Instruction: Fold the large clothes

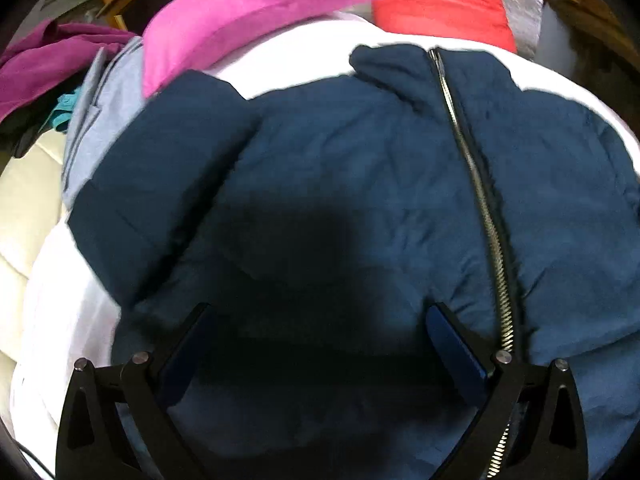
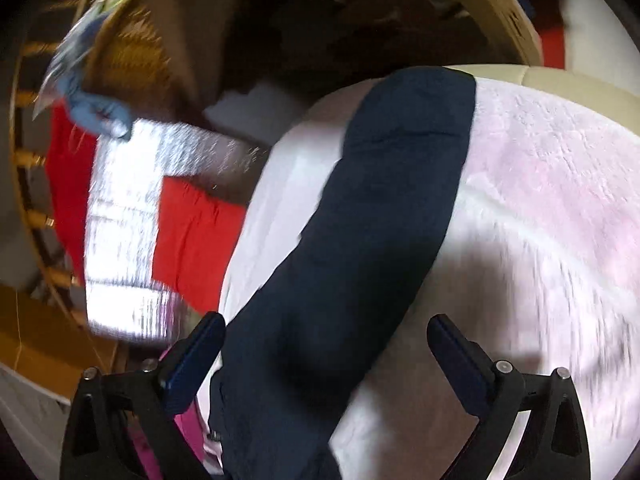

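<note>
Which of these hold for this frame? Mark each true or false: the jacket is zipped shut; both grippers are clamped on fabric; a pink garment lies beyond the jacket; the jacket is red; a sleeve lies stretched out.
1. The navy jacket has its zipper closed: true.
2. Both grippers are clamped on fabric: false; the left gripper and right gripper are open.
3. A pink garment lies beyond the jacket: true.
4. The jacket is red: false; it is navy.
5. A sleeve lies stretched out on the pale blanket: true.
</note>
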{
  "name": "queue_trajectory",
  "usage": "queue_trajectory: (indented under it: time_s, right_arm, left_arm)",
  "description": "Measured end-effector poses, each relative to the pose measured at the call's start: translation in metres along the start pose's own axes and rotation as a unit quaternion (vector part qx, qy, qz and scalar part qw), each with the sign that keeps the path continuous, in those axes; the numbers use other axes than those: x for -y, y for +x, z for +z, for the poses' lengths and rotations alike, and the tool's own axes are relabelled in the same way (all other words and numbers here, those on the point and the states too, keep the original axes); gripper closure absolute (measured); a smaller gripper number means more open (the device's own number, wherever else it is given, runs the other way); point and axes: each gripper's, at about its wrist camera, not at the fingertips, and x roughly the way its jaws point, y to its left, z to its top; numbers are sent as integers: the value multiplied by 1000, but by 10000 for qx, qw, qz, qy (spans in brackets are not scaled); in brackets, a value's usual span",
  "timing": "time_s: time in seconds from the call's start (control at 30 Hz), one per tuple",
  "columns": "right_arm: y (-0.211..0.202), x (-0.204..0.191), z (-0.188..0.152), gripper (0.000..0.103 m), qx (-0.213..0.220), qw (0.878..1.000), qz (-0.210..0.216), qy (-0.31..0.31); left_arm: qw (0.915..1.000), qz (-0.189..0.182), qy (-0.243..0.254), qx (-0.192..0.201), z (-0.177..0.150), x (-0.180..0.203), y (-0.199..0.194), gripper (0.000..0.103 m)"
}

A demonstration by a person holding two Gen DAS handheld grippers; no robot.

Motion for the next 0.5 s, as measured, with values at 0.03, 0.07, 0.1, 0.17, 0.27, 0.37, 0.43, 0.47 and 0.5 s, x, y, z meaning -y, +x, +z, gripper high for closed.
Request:
queue_trajectory:
  time_s: [0.03, 0.07, 0.1, 0.17, 0.27, 0.37, 0.43, 0.47, 0.5]
  right_arm:
    - [3, 3, 4, 6, 10, 10000, -42, 60]
    - [9, 6, 10, 8, 22, 9999, -69, 150]
    - [15, 8, 15, 10, 4, 9997, -41, 230]
    - [27, 16, 22, 23, -32, 9993, -73, 360]
    - [38, 14, 28, 61, 12, 9995, -229, 230]
    - [43, 11, 27, 78, 68, 9993, -345, 134]
    - [37, -6, 21, 81, 166, 9992, -307, -184]
    - [31, -18, 16, 81, 217, 9985, -302, -397]
    - [26, -31, 12, 81, 284, 9973, -250, -626]
  left_arm:
    - [10000, -42, -57, 21, 1, -1, -2, 0]
    - [9999, -97, -76, -4, 1, -2, -2, 0]
    - [9998, -168, -88, -44, 1, -4, 1, 0]
    - [9990, -349, -262, -106, 1, -10, 5, 0]
    - [9983, -460, -315, -140, 0, -12, 6, 0]
    - [9983, -464, -287, -196, -1, -13, 8, 0]
    - [9981, -490, -246, -277, 5, -11, 9, 0]
    - [9978, -519, -191, -365, 8, -11, 10, 0]
    - [9972, -572, -153, -451, 15, -11, 13, 0]
